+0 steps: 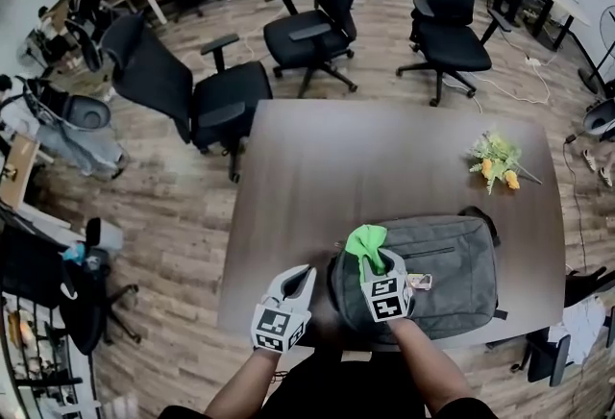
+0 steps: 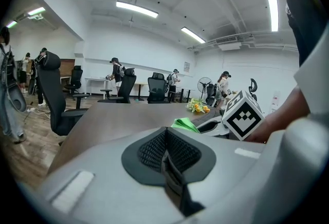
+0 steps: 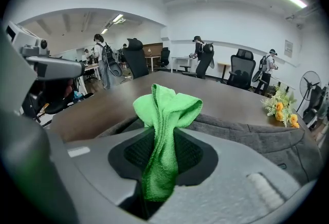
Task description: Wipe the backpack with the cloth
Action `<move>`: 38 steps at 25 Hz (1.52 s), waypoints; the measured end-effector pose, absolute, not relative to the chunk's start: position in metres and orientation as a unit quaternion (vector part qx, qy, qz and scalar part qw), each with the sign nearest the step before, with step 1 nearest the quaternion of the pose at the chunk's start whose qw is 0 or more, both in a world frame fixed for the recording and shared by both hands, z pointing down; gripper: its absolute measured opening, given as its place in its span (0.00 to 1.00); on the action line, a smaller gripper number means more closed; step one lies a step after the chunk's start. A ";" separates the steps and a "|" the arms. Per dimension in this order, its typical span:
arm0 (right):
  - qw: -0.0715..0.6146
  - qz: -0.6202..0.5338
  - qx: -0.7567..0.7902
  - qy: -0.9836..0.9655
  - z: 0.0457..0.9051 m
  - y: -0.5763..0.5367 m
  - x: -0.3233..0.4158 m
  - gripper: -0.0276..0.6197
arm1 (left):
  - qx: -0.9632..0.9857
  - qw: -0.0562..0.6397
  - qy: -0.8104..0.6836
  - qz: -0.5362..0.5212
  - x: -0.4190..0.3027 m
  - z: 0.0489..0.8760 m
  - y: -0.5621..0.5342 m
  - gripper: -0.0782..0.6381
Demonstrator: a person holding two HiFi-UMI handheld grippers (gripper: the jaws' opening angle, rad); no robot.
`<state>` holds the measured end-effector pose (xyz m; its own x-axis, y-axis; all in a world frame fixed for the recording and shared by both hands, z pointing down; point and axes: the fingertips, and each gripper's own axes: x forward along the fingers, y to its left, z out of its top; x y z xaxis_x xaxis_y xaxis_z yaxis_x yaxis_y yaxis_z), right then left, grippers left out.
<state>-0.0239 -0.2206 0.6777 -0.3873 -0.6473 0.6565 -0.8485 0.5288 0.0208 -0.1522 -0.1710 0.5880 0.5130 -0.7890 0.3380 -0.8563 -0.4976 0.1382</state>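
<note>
The backpack lies flat on the brown worktop, in the lower right of the head view, close to the near edge. It is grey woven fabric and soft-sided, so it will likely dent and shift under a firm stroke. Its surface looks matte, not slippery. To steady it, the stiffer seams along its edge, or the dark loop at its far corner, seem better places to hold than the loose middle panel.

The green cloth looks like thin, limp microfibre, light and easily bunched. The right gripper has its jaws clamped on the cloth's lower part, and a folded bunch stands up past the tips. That bunch sits over the backpack's left end. Whether it touches the fabric cannot be told. With so little cloth spread out, each stroke would probably cover only a narrow strip.

The left gripper hovers over the worktop just left of the backpack. Its jaws are together with nothing between them.

No brand name can be read anywhere. A small tag lies on the backpack beside the right gripper's marker cube, and its print is too small to make out. The cubes carry only black-and-white square patterns, no words. A spray of artificial flowers lies well apart, toward the upper right of the worktop.
</note>
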 end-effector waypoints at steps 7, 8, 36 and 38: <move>0.315 0.158 0.471 -0.809 0.673 -0.229 -0.002 0.20 | 0.860 0.144 -0.474 0.118 -0.137 0.589 -0.177 0.13; 0.317 0.160 0.472 -0.807 0.674 -0.229 0.001 0.20 | 0.861 0.142 -0.473 0.122 -0.135 0.588 -0.177 0.13; 0.400 0.155 0.549 -0.717 0.678 -0.252 0.132 0.20 | 0.879 0.125 -0.434 0.150 -0.080 0.594 -0.182 0.14; 0.406 0.150 0.553 -0.712 0.678 -0.253 0.139 0.20 | 0.880 0.125 -0.433 0.148 -0.078 0.593 -0.183 0.14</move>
